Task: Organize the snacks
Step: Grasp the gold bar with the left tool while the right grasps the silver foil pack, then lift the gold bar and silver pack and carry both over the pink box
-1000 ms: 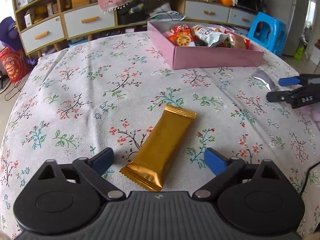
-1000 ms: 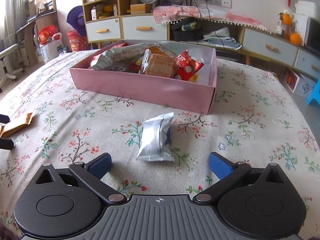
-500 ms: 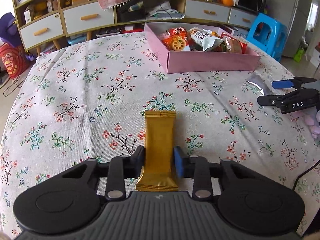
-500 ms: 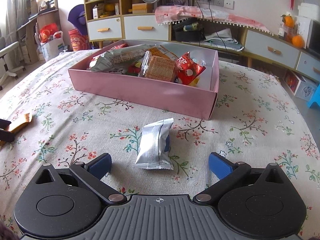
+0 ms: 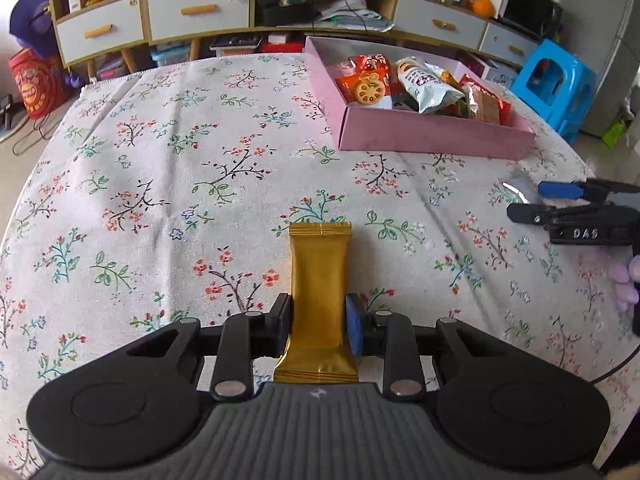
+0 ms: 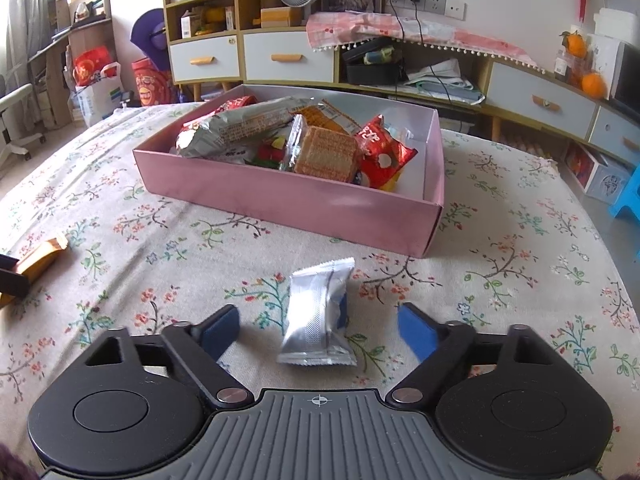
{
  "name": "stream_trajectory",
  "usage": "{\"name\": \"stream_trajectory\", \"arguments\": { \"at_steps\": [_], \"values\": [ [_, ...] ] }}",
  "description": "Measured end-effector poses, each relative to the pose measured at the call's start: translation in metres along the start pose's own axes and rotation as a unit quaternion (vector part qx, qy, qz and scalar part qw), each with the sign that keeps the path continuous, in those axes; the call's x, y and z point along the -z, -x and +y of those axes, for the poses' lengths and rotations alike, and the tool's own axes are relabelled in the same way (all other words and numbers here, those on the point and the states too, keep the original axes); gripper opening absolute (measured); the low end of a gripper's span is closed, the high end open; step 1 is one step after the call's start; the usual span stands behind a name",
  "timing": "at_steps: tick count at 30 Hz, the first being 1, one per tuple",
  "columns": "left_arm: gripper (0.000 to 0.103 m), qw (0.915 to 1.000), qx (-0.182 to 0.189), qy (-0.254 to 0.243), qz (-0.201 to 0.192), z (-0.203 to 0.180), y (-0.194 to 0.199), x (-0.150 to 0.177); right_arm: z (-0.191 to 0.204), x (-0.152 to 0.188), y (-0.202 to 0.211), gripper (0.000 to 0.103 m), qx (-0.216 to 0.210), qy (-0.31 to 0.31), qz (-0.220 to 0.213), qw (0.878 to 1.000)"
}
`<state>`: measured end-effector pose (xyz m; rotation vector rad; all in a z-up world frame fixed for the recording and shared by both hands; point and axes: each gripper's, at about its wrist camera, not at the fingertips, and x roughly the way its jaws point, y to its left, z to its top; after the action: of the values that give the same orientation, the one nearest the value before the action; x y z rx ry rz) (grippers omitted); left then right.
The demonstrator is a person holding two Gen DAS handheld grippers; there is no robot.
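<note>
While both cameras are looking across the floral surface [image 5: 160, 184]:
Left gripper [image 5: 318, 322]: I am clamping my fingers on the gold snack bar [image 5: 318, 300], its far end pointing away.
Right gripper [image 6: 318, 326]: I am holding my fingers apart, either side of the silver packet [image 6: 320, 320], not touching it.
Silver packet: lying flat near the pink box [image 6: 304, 200].
Pink box: holding assorted snacks [image 6: 320, 152].
</note>
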<state>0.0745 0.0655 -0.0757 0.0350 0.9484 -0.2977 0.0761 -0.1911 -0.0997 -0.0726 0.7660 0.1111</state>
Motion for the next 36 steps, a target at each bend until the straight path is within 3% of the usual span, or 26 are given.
{"name": "stream_trajectory", "arguments": {
  "at_steps": [2,7,8,14,25,36],
  "values": [
    [0.026,1.0,0.002,0.005,0.0,-0.002,0.0,-0.003,0.002,-0.002,0.0,0.073,-0.001,0.001,0.002,1.0],
    [0.026,0.9996,0.011,0.025,0.001,-0.005,-0.001,-0.01,0.004,-0.005,0.003,0.03,-0.015,-0.005,0.008,1.0],
    [0.026,0.9996,0.011,0.026,0.002,-0.006,-0.001,-0.012,0.004,-0.006,0.004,0.027,-0.018,-0.007,0.011,1.0],
    [0.026,0.9987,0.017,0.047,0.002,-0.01,-0.003,-0.019,-0.002,-0.013,0.01,0.028,-0.027,-0.034,0.021,0.999],
    [0.026,0.9956,0.03,0.077,-0.045,-0.017,0.011,-0.038,-0.016,-0.035,0.035,0.028,-0.064,-0.109,0.008,0.992],
    [0.026,0.9918,0.042,0.082,-0.089,-0.032,0.002,-0.074,-0.032,-0.074,0.02,0.028,-0.09,-0.179,-0.015,0.98]
  ]
}}
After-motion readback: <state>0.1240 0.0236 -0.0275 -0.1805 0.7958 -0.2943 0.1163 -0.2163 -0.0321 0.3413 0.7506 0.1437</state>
